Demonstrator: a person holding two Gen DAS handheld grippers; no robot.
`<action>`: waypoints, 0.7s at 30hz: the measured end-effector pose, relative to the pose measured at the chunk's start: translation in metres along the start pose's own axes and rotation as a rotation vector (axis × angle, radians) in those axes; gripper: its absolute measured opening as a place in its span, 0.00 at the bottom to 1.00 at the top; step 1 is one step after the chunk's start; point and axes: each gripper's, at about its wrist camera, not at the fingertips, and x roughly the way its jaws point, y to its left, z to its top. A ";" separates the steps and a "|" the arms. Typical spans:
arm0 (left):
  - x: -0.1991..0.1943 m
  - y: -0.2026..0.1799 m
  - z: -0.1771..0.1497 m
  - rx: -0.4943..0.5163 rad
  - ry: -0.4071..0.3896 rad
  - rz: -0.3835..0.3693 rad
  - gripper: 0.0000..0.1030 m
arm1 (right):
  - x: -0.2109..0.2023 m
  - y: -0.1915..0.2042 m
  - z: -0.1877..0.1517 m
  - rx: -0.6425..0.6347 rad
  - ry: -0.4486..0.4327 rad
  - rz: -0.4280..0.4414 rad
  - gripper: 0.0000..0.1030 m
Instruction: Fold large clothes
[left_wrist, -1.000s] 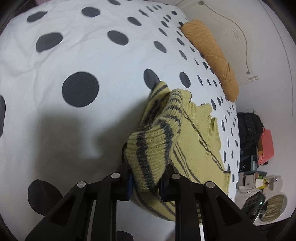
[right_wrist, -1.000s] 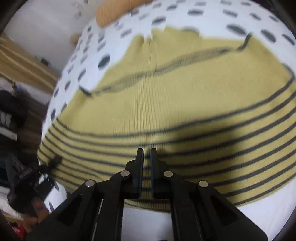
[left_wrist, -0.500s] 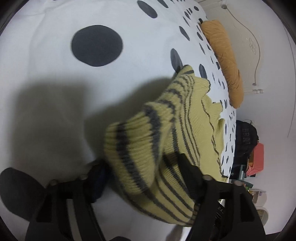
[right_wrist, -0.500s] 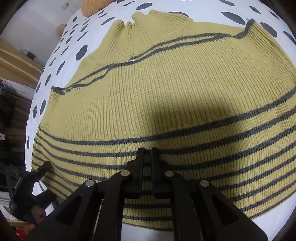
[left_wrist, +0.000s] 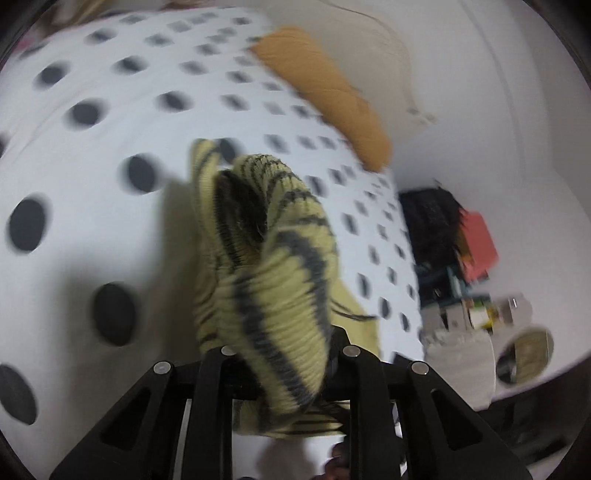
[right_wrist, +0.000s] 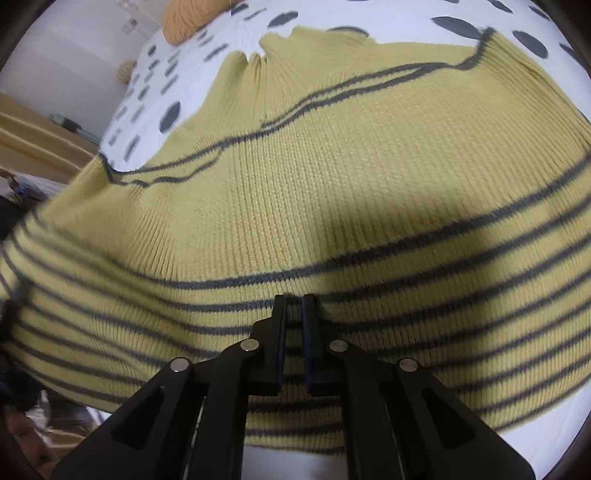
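A yellow knit sweater with grey stripes (right_wrist: 332, 177) lies spread on a white bedspread with black dots (right_wrist: 155, 85). My right gripper (right_wrist: 293, 306) is shut, its fingertips pressed on the striped lower part of the sweater. In the left wrist view my left gripper (left_wrist: 280, 354) is shut on a bunched, striped end of the sweater (left_wrist: 280, 288), which is lifted above the bedspread (left_wrist: 92, 147) and hides the fingertips. The left view is motion-blurred.
An orange pillow (left_wrist: 325, 92) lies at the far edge of the bed by the white wall; it also shows in the right wrist view (right_wrist: 192, 14). Beyond the bed's right edge are a black bag (left_wrist: 432, 218), a red box (left_wrist: 478, 247) and clutter.
My left gripper has lifted and swung with the bunched sweater end, so more of the bed and room shows. The right gripper has stayed shut on the striped part.
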 end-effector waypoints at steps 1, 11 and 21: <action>0.004 -0.034 -0.003 0.086 0.012 -0.022 0.19 | -0.009 -0.006 -0.005 0.015 -0.013 0.010 0.08; 0.157 -0.170 -0.120 0.369 0.329 -0.076 0.19 | -0.123 -0.141 -0.047 0.287 -0.174 -0.030 0.08; 0.190 -0.166 -0.170 0.461 0.467 0.044 0.34 | -0.184 -0.207 -0.038 0.337 -0.213 -0.085 0.29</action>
